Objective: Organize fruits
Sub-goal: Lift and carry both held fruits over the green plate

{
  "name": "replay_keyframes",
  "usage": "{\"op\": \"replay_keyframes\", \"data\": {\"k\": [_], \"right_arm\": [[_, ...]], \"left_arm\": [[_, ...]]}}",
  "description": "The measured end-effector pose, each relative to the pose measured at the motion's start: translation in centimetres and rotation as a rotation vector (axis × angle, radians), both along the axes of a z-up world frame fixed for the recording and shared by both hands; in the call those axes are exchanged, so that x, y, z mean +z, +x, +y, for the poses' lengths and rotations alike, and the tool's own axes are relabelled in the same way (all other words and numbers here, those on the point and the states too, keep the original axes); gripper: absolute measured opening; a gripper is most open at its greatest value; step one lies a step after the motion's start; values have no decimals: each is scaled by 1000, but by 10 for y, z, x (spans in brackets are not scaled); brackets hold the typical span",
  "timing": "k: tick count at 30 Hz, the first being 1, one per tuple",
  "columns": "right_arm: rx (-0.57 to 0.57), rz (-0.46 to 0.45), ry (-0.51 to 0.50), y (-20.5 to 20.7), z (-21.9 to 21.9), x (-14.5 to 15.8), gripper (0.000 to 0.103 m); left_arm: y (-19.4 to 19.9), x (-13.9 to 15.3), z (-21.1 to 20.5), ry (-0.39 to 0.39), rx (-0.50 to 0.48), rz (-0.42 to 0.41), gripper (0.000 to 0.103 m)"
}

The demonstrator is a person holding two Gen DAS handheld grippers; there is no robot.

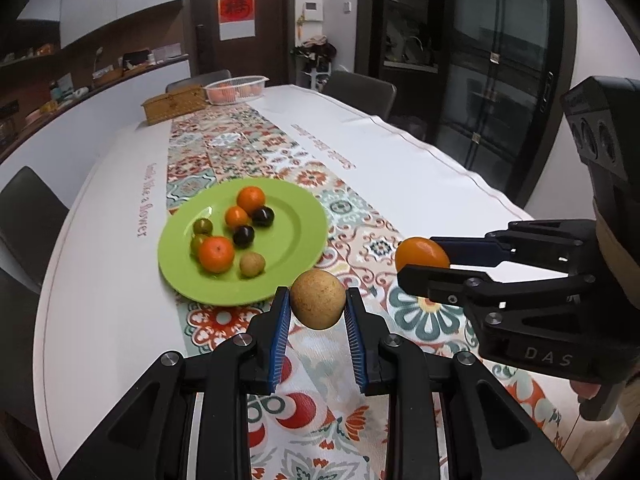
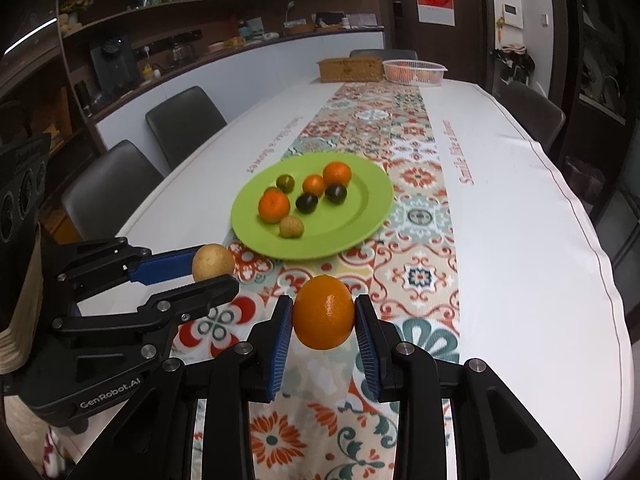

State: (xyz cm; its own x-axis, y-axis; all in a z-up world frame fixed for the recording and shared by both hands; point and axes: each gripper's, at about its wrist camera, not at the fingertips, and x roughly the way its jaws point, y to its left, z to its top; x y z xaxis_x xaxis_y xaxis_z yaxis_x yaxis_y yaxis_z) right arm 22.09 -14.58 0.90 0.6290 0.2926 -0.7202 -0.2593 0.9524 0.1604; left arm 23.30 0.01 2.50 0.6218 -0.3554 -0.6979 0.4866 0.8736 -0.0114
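Observation:
My left gripper is shut on a round tan fruit and holds it above the patterned runner, just short of the green plate. My right gripper is shut on an orange, also above the runner. Each gripper shows in the other's view: the right one with the orange, the left one with the tan fruit. The plate holds several small fruits: oranges, dark plums, green ones and a small tan one.
A white table with a patterned runner stretches ahead. At its far end stand a wicker box and a white basket of fruit. Dark chairs line both sides. A counter with shelves is at the left.

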Motion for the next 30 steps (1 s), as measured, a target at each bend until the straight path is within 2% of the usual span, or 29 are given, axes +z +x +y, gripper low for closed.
{"op": "replay_keyframes", "data": {"k": [12, 16, 30], "right_arm": [[67, -22, -9, 39, 3, 15, 33], [90, -25, -44, 56, 6, 15, 33], [163, 42, -102, 118, 16, -7, 33]], "left_arm": [[27, 5, 4, -38, 110, 7, 27], [40, 3, 5, -48, 148, 17, 27], [83, -18, 5, -59, 216, 65, 27]]}}
